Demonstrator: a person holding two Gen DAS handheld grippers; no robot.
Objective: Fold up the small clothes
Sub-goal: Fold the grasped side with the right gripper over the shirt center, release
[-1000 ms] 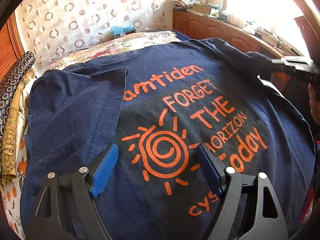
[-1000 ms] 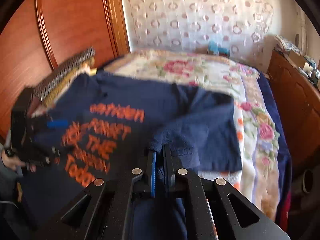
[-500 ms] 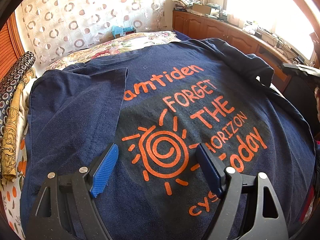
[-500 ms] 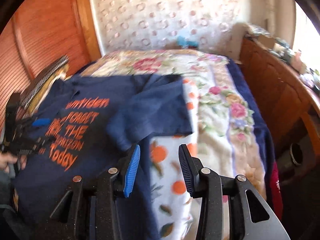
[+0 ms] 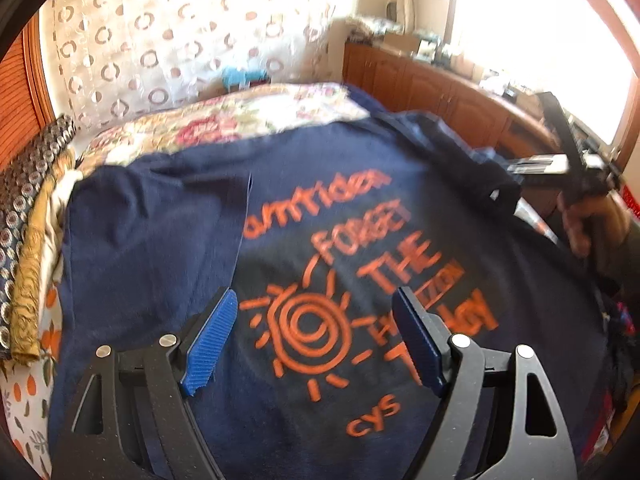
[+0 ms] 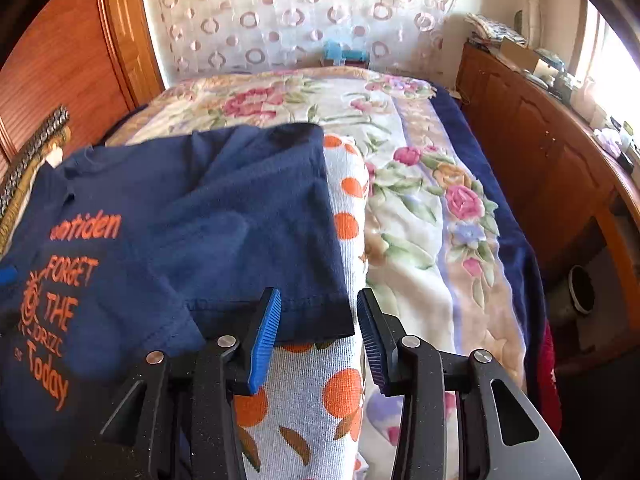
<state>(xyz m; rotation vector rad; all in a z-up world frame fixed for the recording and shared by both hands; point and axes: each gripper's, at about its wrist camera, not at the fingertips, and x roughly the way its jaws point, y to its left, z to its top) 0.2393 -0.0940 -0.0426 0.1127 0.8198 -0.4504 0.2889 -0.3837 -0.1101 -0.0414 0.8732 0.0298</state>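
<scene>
A navy T-shirt point(image 5: 360, 208) with an orange sun and lettering lies spread on the bed. Its left sleeve point(image 5: 152, 232) is folded in over the body. My left gripper point(image 5: 316, 340) hovers open above the sun print with nothing between its blue pads. In the right wrist view the other sleeve point(image 6: 256, 220) lies flat, pointing towards me. My right gripper point(image 6: 318, 336) sits at that sleeve's hem and its jaws are closing. The hem's corner lies between the pads point(image 6: 264, 336), which do not press on it. The left wrist view shows the right gripper point(image 5: 560, 168) in a hand point(image 5: 592, 220).
An orange-print towel point(image 6: 320, 392) and a floral blanket point(image 6: 420, 200) cover the bed under the shirt. Folded patterned fabrics point(image 5: 28, 216) are stacked at the left edge. A wooden cabinet point(image 6: 540, 160) runs along the right, a wardrobe point(image 6: 60, 60) stands on the left.
My right gripper let go of the lifted sleeve, opened, and dropped back to the sleeve's hem; the sleeve now lies flat. My left gripper rose a little, still open.
</scene>
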